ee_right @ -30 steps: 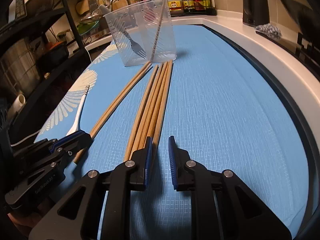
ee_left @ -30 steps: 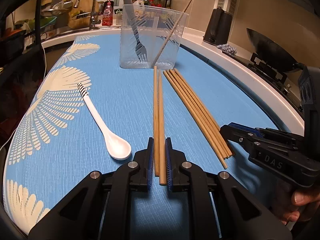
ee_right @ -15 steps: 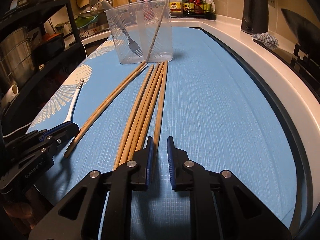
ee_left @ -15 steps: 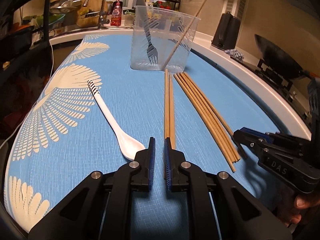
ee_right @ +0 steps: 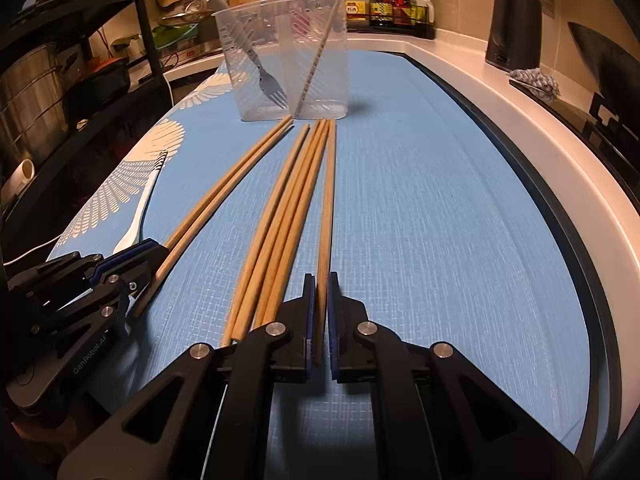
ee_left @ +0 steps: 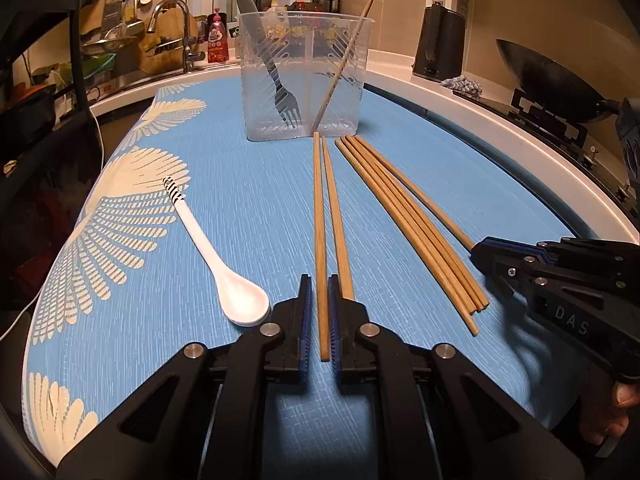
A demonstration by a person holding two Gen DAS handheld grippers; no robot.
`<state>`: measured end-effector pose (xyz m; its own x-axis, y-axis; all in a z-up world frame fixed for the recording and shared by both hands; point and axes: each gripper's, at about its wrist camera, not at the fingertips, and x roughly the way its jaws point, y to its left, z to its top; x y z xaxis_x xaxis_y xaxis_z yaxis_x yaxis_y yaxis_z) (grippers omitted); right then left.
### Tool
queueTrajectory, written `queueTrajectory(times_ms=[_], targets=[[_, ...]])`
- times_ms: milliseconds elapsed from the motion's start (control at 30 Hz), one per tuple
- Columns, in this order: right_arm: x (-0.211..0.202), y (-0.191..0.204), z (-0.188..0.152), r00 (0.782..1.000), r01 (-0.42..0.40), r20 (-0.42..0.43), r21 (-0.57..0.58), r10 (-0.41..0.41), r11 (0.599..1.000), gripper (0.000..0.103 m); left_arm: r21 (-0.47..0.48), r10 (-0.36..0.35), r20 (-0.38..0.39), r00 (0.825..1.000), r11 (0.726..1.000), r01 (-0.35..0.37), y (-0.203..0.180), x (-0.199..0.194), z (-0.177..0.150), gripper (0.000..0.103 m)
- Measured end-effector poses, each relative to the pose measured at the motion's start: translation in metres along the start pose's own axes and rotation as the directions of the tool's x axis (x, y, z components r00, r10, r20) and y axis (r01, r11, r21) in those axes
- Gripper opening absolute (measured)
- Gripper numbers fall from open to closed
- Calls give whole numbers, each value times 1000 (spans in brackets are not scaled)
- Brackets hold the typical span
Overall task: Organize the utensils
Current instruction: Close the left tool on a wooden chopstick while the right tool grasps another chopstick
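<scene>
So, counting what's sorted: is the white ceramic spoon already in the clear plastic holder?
No, the white ceramic spoon lies on the blue mat.

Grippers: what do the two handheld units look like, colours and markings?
Both are matte black plastic with silver screws and blue ribbed pads on the fingers. The right gripper has "DAS" embossed on its side, with the person's bare fingers below. The left gripper shows "GenRobot.AI" lettering. No cables visible.

Both wrist views skim low over the blue patterned desk [ee_left: 248, 208], sharing the clear plastic holder [ee_right: 286, 56] at upper centre.
</scene>
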<state>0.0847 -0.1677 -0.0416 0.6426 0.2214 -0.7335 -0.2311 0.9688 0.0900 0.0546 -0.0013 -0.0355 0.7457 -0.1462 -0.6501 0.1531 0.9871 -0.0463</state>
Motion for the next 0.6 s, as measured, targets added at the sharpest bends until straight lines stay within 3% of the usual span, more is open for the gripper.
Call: queueTrajectory(times_ms=[300,600], targets=[[-6,-26,-1,995,97,4,83,-98,992,6,-70,95,-4,995,993,-95,12,-14,-11,5],[-6,-25,-6,997,75,19,73,-76,995,9,-72,101,20,995,992,-100,10,-14,-13,6]])
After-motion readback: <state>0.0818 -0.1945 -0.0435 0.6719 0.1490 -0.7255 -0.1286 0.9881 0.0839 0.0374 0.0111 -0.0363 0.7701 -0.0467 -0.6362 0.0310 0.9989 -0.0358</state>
